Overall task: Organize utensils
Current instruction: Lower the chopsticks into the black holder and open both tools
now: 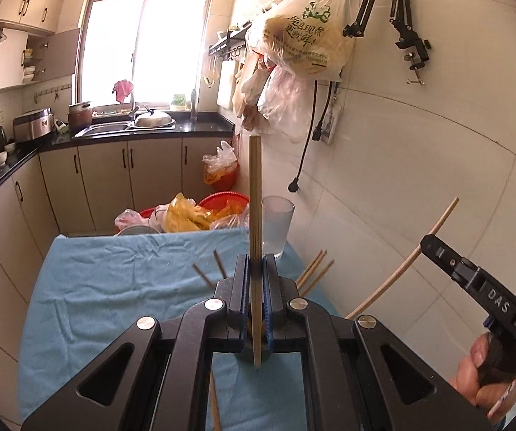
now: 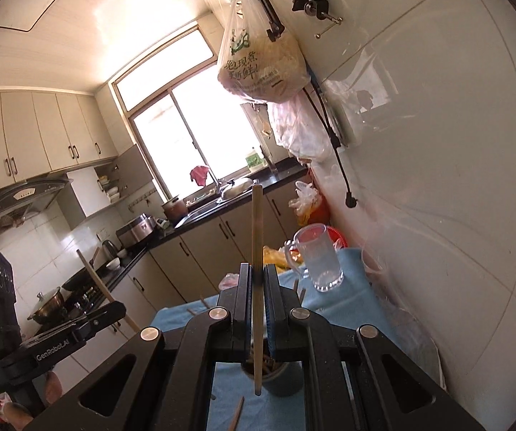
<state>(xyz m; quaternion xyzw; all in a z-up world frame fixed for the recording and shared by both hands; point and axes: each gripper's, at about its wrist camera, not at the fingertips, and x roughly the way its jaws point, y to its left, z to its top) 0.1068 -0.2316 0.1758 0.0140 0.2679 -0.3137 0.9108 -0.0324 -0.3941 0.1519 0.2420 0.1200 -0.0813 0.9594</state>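
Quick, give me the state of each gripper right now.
Left gripper: shut on a chopstick, held upright.
Right gripper: shut on another chopstick, also upright.

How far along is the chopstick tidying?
Partly done: the dark cup already holds some chopsticks. In hand: the left gripper and the right gripper each pinch one chopstick upright. Left: loose chopsticks lie on the blue cloth; the glass mug stands empty.

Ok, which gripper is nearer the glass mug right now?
Probably right. The right gripper has the glass mug just ahead to its right; the left gripper sits further back, the mug smaller in its view.
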